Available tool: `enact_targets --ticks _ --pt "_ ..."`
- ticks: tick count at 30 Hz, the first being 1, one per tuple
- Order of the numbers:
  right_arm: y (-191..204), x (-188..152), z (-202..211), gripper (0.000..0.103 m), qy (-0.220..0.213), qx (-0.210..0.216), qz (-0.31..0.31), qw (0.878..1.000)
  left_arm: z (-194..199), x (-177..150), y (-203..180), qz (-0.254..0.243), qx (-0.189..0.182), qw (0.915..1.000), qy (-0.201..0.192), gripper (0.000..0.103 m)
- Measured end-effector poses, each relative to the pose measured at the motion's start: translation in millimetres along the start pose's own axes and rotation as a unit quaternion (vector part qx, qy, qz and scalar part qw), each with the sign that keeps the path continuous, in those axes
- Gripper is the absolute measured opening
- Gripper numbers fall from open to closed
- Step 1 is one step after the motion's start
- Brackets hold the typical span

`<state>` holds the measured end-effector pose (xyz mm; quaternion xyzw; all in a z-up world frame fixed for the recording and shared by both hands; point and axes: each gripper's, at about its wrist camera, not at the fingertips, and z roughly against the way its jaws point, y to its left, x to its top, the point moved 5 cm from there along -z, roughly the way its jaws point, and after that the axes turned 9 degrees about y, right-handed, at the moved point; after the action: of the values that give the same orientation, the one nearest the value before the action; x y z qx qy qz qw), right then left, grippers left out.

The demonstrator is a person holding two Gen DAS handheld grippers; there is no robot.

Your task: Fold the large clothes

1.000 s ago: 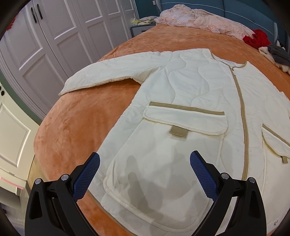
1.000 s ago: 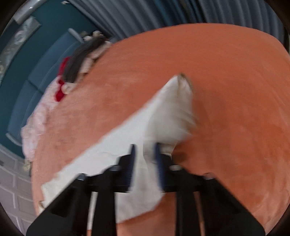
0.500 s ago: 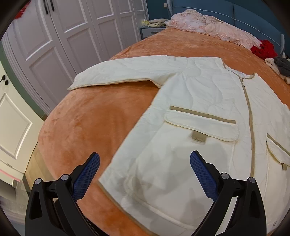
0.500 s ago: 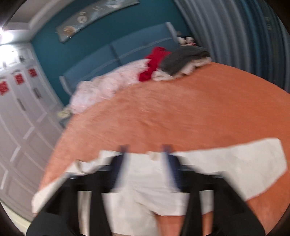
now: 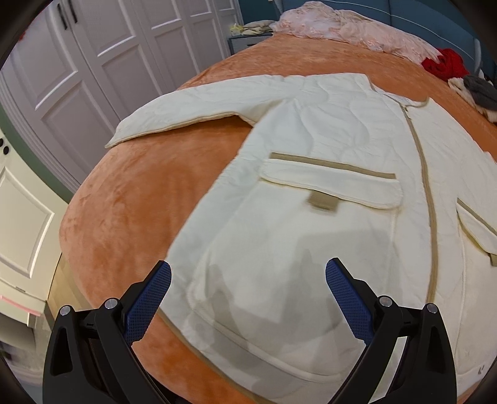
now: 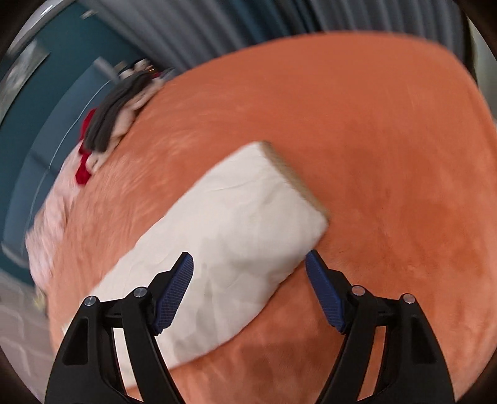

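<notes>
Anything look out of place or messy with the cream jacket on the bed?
Nothing stands out. The cream jacket lies flat and zipped on the orange bedspread, sleeve spread out. Only the loose clothes heaped by the headboard look untidy.

Left gripper (image 5: pixel 248 279) tilted steeply downward, blue-padded fingers (image 5: pixel 149 300) spread wide with nothing pinched between them. Right gripper (image 6: pixel 249 270) likewise angled down, jaws just opened from fully closed and now standing wide apart, pads (image 6: pixel 174 290) pressing on nothing.
</notes>
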<state>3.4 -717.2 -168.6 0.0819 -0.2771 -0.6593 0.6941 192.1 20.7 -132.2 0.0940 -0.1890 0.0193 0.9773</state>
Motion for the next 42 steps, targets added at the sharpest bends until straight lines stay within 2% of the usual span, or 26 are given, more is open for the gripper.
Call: enact_targets --ticks 2,3,4,5,8,10,11,12,13,15,16,17,18,19,21,23,24,27,29,30,32,33,36,37,39,42 --pt "-4 1 -7 0.056 0.001 0.014 -0.017 1.0 1 0 -5 -0.008 0.002 1.0 0.0 0.097" --pt "1 0 -5 0.038 -0.002 0.017 -0.015 1.0 1 0 -7 -0.011 0.004 0.9999 0.0 0.097" --pt "9 2 -5 0.015 -0.001 0.024 -0.004 1.0 1 1 -7 -0.013 0.006 0.9999 -0.001 0.097" --pt "21 0 -4 0.012 0.001 0.028 0.008 1.0 1 1 -7 -0.015 0.008 0.9999 -0.001 0.097" --pt "76 -9 29 0.009 -0.034 0.065 0.067 0.995 0 3 -3 -0.012 0.01 0.9999 0.0 0.097" --pt "134 -22 62 0.008 -0.063 0.099 0.14 0.983 -1 2 1 -0.006 0.01 0.9999 0.001 0.097" --pt "165 -33 80 0.008 -0.074 0.119 0.178 0.974 -2 2 4 -0.003 0.009 1.0 0.001 0.097" --pt "207 -51 104 0.008 -0.084 0.149 0.226 0.959 -2 1 6 -0.001 0.009 1.0 0.002 0.097" --pt "233 -66 118 0.008 -0.088 0.17 0.254 0.948 -3 0 8 0.001 0.008 1.0 0.002 0.097" --pt "302 -115 153 0.008 -0.088 0.221 0.33 0.913 -4 -2 14 0.008 0.006 0.9999 0.005 0.097" --pt "322 -135 163 0.008 -0.086 0.236 0.354 0.901 -4 -3 16 0.011 0.005 0.9999 0.007 0.097" --pt "351 -166 176 0.008 -0.079 0.258 0.388 0.881 -4 -4 20 0.017 0.002 0.9998 0.008 0.097" --pt "369 -188 181 0.008 -0.073 0.27 0.41 0.868 -4 -5 24 0.021 0.0 0.9997 0.009 0.097" --pt "396 -228 188 0.008 -0.059 0.289 0.444 0.846 -4 -6 27 0.024 -0.001 0.9997 0.009 0.097" --pt "423 -278 190 0.008 -0.037 0.307 0.481 0.82 -4 -7 35 0.029 -0.004 0.9995 0.01 0.097" --pt "446 -350 186 0.008 -0.009 0.315 0.53 0.787 -6 -9 45 0.034 -0.008 0.9993 0.013 0.097" --pt "452 -379 178 0.008 0.009 0.316 0.545 0.777 -7 -9 50 0.037 -0.01 0.9992 0.014 0.097" --pt "451 -461 156 0.008 0.07 0.31 0.578 0.752 -9 -8 63 0.045 -0.014 0.9988 0.014 0.097" --pt "445 -500 135 0.009 0.098 0.296 0.597 0.739 -11 -7 72 0.053 -0.019 0.9983 0.015 0.097" --pt "440 -526 120 0.013 0.118 0.286 0.609 0.73 -12 -7 75 0.056 -0.022 0.9981 0.015 0.097" --pt "429 -549 97 0.022 0.138 0.268 0.619 0.725 -14 -6 80 0.061 -0.027 0.9976 0.016 0.097" --pt "424 -559 90 0.031 0.148 0.263 0.62 0.724 -16 -5 83 0.063 -0.03 0.9974 0.017 0.097" --pt "407 -567 98 0.04 0.169 0.287 0.595 0.731 -19 1 85 0.069 -0.046 0.9963 0.02 0.097" --pt "402 -561 102 0.047 0.168 0.294 0.585 0.737 -19 4 85 0.071 -0.054 0.9958 0.02 0.097" --pt "396 -547 109 0.053 0.159 0.303 0.566 0.75 -18 15 81 0.077 -0.078 0.9938 0.017 0.097" --pt "378 -514 116 0.056 0.14 0.292 0.532 0.783 -13 38 69 0.082 -0.111 0.9905 0.004 0.097"
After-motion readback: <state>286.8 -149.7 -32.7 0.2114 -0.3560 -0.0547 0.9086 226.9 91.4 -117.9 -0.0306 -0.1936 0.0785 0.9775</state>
